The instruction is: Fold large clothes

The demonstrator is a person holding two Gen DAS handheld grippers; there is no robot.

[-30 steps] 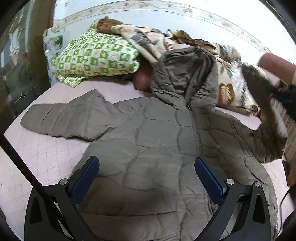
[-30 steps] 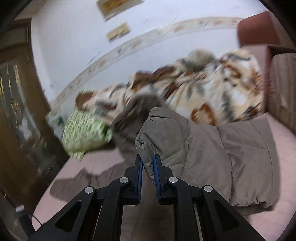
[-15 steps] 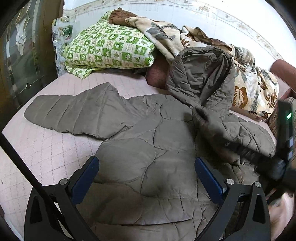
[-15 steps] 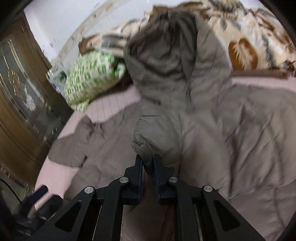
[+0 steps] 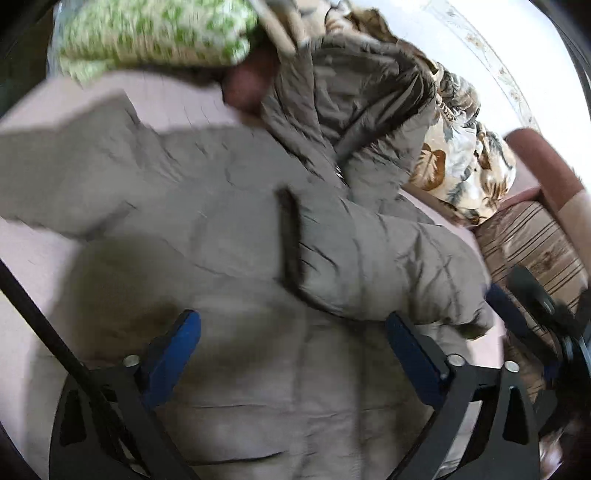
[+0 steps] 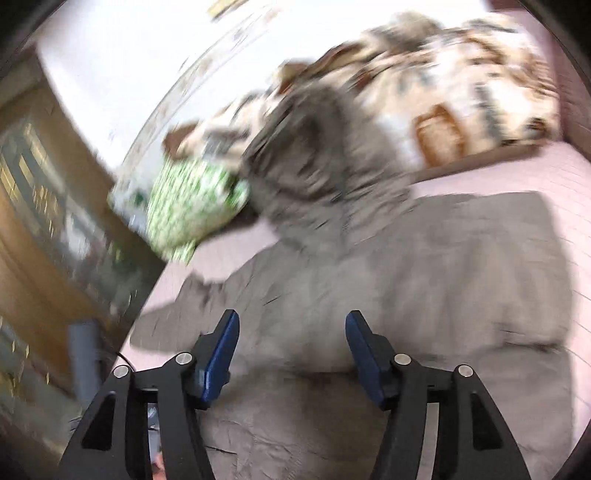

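Observation:
A grey-brown padded jacket [image 5: 229, 206] lies spread on the pink bed [image 5: 29, 295], hood towards the pillows. One sleeve [image 5: 362, 266] lies folded across its body, cuff near the middle. My left gripper [image 5: 293, 328] hovers wide over the jacket's lower body, jaws closing a little with nothing pinched. In the right wrist view my right gripper [image 6: 291, 332] is opening above the jacket [image 6: 424, 280]; the fabric lies below its pads, not pressed. The right gripper's blue pad [image 5: 496, 299] shows blurred beside the sleeve's fold.
A green-and-white pillow [image 5: 155, 33] and a leaf-print blanket [image 5: 461, 173] are heaped at the head of the bed. A striped brown cushion [image 5: 535, 240] sits at the right. A wooden door with glass [image 6: 37, 258] stands left of the bed. A black cable [image 5: 37, 314] crosses the left view.
My right gripper carried the sleeve down across the jacket, then opened and let it go. My left gripper moved in closer and tilted down over the jacket.

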